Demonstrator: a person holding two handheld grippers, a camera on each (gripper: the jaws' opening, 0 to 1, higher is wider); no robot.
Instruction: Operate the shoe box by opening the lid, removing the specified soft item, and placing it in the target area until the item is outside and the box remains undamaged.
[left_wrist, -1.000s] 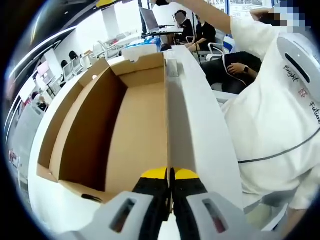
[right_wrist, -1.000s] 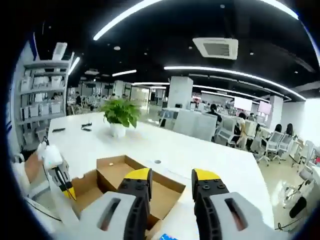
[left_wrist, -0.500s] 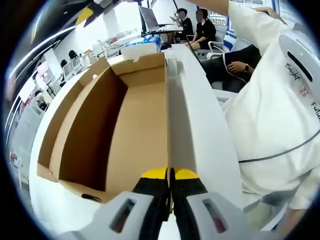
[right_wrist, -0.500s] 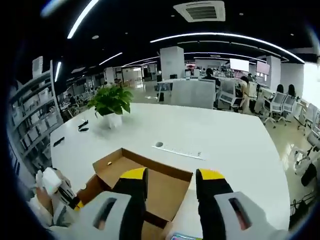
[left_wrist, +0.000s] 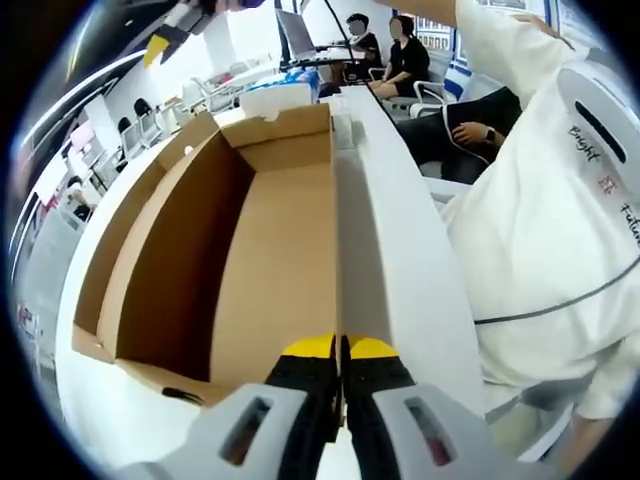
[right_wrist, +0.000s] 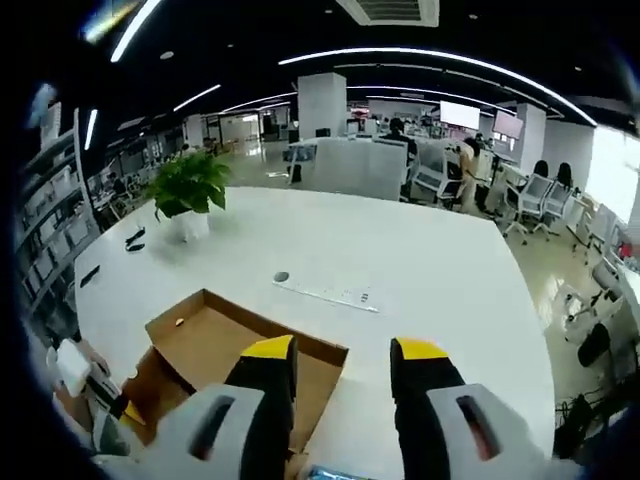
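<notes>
In the left gripper view, the person's white shirt bears dark script that reads "Bright" on an upper line and "Future" on a lower one, with a small red mark between them that is too small to read. Nothing legible stands on the cardboard box or the white table.

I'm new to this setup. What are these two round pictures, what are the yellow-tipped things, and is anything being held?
A person carries a hand-held gripper in each hand, with a fisheye camera riding on each. The left gripper view looks along the left hand-held gripper, whose yellow-tipped jaws are shut on the wall of an open cardboard box; what shows of the box's inside is bare. The right gripper view looks down from above: the right hand-held gripper is open and holds nothing. Below it lie the white table, the same box and a potted plant.
</notes>
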